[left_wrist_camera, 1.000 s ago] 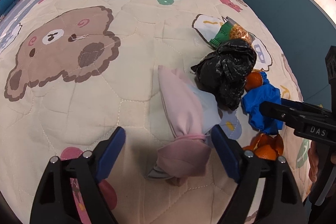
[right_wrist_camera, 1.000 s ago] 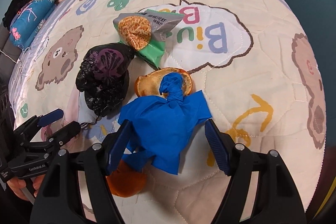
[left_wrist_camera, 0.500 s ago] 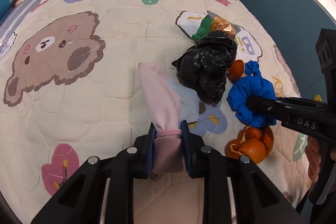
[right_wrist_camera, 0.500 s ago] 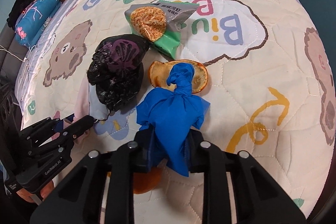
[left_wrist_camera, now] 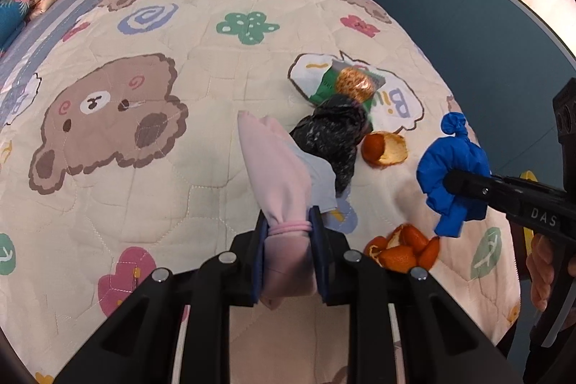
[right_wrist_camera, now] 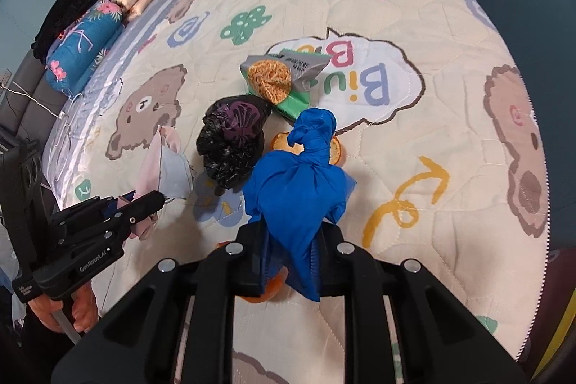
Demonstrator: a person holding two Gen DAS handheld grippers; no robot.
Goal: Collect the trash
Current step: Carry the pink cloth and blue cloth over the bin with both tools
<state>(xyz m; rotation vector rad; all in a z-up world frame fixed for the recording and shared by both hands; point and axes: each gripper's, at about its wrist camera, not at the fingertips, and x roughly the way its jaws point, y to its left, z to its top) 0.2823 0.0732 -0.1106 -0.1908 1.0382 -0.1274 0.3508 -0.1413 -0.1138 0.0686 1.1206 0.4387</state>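
Observation:
My left gripper (left_wrist_camera: 289, 222) is shut on the tied neck of a pink bag (left_wrist_camera: 277, 168), which hangs lifted over the quilt; a pale blue piece clings to its side. My right gripper (right_wrist_camera: 291, 229) has a knotted blue bag (right_wrist_camera: 298, 175) between its pads, the jaws still closing on it, and the bag is raised off the bed. On the quilt lie a black bag (right_wrist_camera: 234, 139), a torn snack packet (right_wrist_camera: 277, 78), an orange peel cup (left_wrist_camera: 385, 146) and a heap of peel (left_wrist_camera: 403, 247). Each gripper shows in the other's view: the right gripper (left_wrist_camera: 453, 182), the left gripper (right_wrist_camera: 151, 200).
A cartoon bear quilt (left_wrist_camera: 180, 197) covers the bed. Folded pillows and bedding (right_wrist_camera: 82, 49) are stacked at the far left end. The bed edge drops off at the right beside a blue wall (left_wrist_camera: 486, 60). A hand (right_wrist_camera: 79, 308) holds the left gripper's handle.
Both grippers went from wide open around the bags to closed on them. Both then rose, lifting the pink and blue bags off the quilt and uncovering the peel heap.

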